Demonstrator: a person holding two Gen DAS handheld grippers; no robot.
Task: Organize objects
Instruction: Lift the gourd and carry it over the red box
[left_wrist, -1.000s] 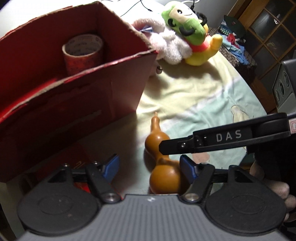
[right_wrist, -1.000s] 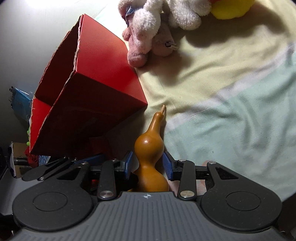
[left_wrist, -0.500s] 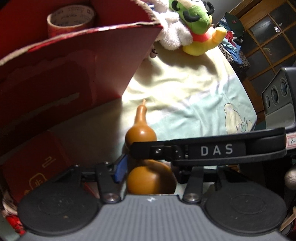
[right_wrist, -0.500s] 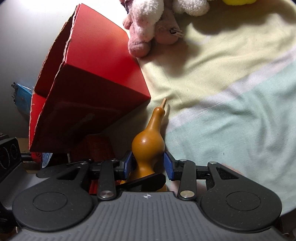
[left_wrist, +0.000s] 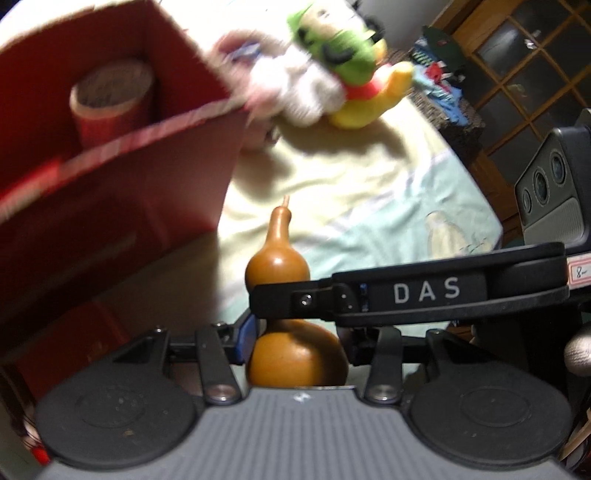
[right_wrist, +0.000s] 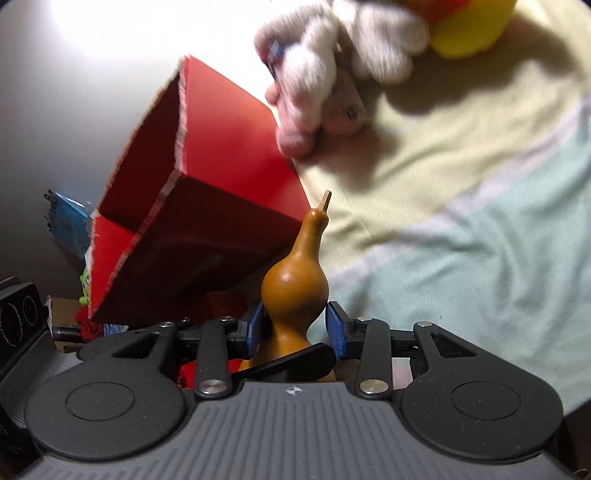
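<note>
Gripping gourd (right_wrist: 293, 291) at its waist with right tongs (right_wrist: 294, 326), left tongs (left_wrist: 295, 341) clamped on the base: smooth, rigid, likely light, slippery.

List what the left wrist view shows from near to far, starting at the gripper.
Left gripper → gourd → red box holding a tape roll → plush toys.

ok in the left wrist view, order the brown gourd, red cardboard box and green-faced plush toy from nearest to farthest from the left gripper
1. Brown gourd: between the left gripper fingers, centre.
2. Red cardboard box: standing left of the gourd.
3. Green-faced plush toy: far end of the cloth, upper right of the box.
</note>
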